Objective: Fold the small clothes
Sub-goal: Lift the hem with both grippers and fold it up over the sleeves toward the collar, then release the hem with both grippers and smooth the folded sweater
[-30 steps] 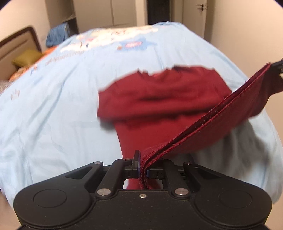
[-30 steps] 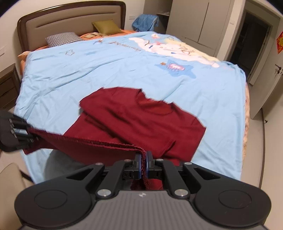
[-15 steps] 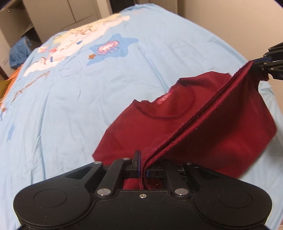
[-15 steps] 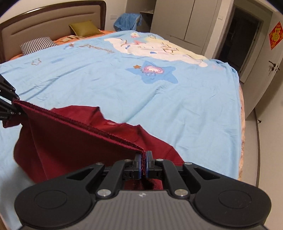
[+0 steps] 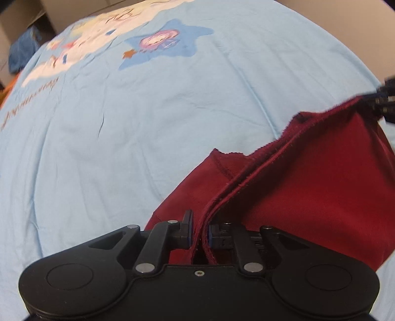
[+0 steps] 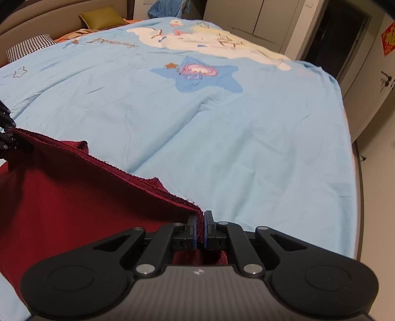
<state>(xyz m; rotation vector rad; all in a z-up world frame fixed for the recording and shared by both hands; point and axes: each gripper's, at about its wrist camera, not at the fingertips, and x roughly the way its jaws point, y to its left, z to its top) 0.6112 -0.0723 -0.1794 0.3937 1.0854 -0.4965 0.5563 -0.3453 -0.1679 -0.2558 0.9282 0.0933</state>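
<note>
A dark red T-shirt (image 5: 308, 192) lies on the light blue bed cover (image 5: 123, 135), its lower half doubled forward over the collar end. The hem stretches between both grippers. My left gripper (image 5: 199, 234) is opening its jaws: the hem edge still hangs between them, and a gap shows beside the left pad. My right gripper (image 6: 200, 229) is shut on the other hem corner of the T-shirt (image 6: 74, 197). Each gripper shows at the edge of the other's view: the right gripper (image 5: 385, 103) and the left gripper (image 6: 7, 138).
The bed cover (image 6: 246, 148) carries a blue star print (image 6: 197, 74). A checked pillow (image 6: 29, 45) and an olive cushion (image 6: 101, 18) lie by the headboard. The bed's right edge (image 6: 345, 128) drops to the floor near a dark doorway (image 6: 333, 32).
Both grippers carried the raised hem forward and down over the shirt, folding it toward the collar. The left jaws, shut on the hem before, have parted.
</note>
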